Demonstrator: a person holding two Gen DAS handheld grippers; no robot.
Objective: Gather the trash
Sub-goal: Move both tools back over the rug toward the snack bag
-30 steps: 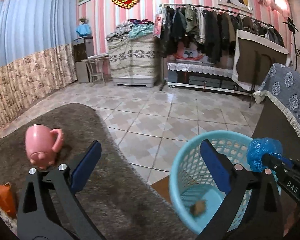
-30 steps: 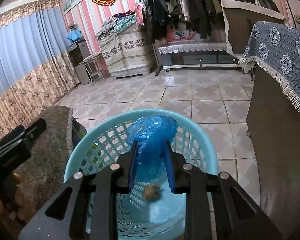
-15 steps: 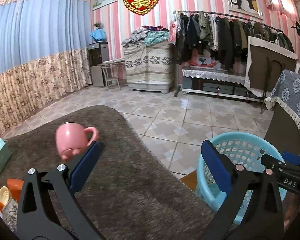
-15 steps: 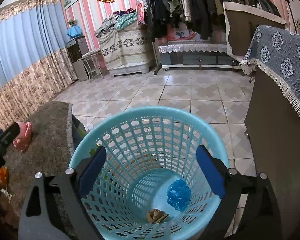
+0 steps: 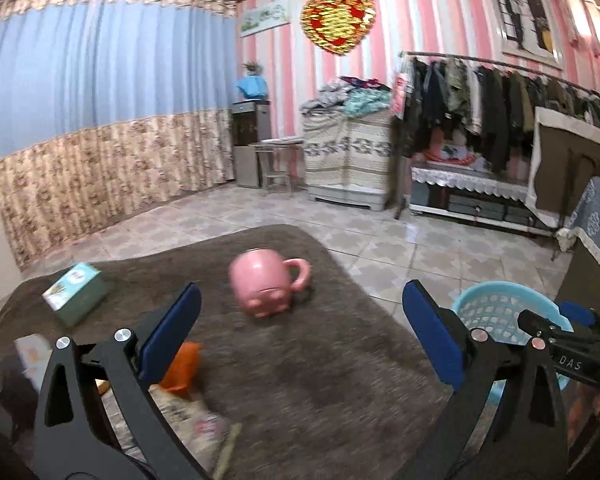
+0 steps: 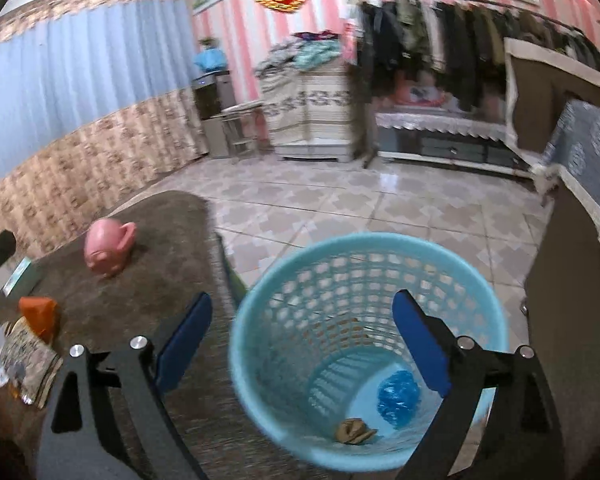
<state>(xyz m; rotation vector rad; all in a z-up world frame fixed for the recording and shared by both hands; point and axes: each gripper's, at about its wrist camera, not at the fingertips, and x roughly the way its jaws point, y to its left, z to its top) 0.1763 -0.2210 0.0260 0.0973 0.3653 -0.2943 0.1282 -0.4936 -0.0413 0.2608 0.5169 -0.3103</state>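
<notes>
Crinkled blue bag [image 6: 398, 398] dropped into the latticed plastic basket [image 6: 296, 276]; both jaws gape empty.

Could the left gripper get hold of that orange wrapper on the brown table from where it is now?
Probably yes. The left gripper is open and empty, and the orange wrapper lies just beside its near finger with nothing covering it.
</notes>
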